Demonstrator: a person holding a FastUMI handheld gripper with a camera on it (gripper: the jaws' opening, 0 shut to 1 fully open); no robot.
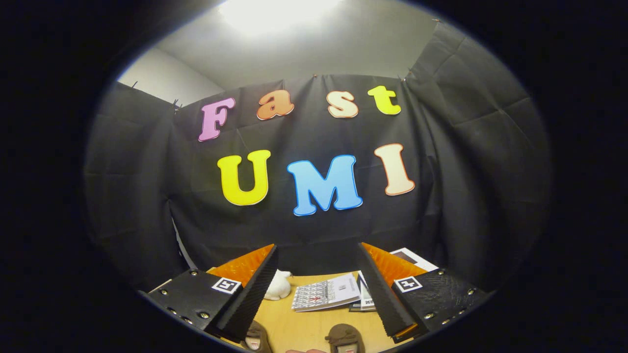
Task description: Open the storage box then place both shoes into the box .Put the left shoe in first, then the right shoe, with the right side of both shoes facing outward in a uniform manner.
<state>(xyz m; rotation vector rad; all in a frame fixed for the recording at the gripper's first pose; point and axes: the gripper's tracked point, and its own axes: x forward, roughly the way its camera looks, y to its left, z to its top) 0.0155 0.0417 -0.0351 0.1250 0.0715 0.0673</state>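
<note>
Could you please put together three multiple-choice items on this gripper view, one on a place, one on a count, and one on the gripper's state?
1. Where are the brown shoes?
A. Low between the fingers, near the camera
B. On the booklet
C. Hanging on the cloth wall

2. How many brown shoes show on the wooden table?
A. One
B. Two
C. Four

3. How does the gripper stand?
A. Shut on a shoe
B. Shut on the booklet
C. Open, holding nothing

Answers:
1. A: both shoes sit at the near table edge, between the finger bases.
2. B: one shoe by the left finger, a second shoe nearer the right.
3. C: the fingers stand wide apart, with the booklet and a white object lying beyond them on the table.
</note>
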